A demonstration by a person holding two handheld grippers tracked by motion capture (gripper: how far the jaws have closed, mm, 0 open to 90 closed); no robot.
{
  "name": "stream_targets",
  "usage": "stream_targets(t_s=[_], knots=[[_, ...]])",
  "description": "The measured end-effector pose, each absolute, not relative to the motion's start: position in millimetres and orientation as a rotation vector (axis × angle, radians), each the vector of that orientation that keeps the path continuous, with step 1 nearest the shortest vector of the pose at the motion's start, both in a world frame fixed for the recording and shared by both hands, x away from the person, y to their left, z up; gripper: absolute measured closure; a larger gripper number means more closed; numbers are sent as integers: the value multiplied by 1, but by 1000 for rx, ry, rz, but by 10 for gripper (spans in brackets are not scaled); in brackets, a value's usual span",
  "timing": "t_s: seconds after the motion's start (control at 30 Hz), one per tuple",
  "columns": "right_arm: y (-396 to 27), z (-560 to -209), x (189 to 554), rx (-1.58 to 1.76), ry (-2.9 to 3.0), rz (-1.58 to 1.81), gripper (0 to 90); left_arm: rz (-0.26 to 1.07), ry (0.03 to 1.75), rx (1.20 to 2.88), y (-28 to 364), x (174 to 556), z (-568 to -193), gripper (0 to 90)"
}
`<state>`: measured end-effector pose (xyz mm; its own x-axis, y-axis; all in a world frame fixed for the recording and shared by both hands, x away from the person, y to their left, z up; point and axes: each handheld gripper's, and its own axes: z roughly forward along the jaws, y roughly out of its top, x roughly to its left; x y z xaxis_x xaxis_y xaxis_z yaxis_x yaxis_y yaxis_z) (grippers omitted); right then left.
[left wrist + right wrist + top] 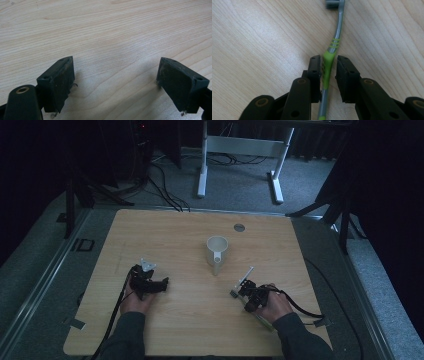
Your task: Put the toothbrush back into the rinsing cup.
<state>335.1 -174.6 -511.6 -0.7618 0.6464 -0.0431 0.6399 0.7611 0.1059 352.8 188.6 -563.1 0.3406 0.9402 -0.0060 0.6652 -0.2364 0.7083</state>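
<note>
A grey toothbrush with a green grip lies flat on the wooden table. Its head points toward the far side. My right gripper straddles the green grip. The jaws are nearly closed, with one pad against the handle and a thin gap at the other. In the high view this gripper sits at the front right, in the person's hand. A white mug stands upright mid-table with its handle toward me. My left gripper is open over bare wood at the front left.
A round grey grommet sits in the tabletop near the far edge. Beyond the table are a white desk frame and cables on the grey floor. A black cable trails from the right gripper toward the table's right edge.
</note>
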Motion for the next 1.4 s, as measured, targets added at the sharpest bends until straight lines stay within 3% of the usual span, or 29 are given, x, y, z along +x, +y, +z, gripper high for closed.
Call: stream_targets(t_s=[1.03,1.4], knots=[[-173,-516,336,1041,2869,90,804,574,1399,1991,189,353,-563,151],[-182,-502,337,1078,2815,244,813,574,1399,1989,189,353,-563,151]])
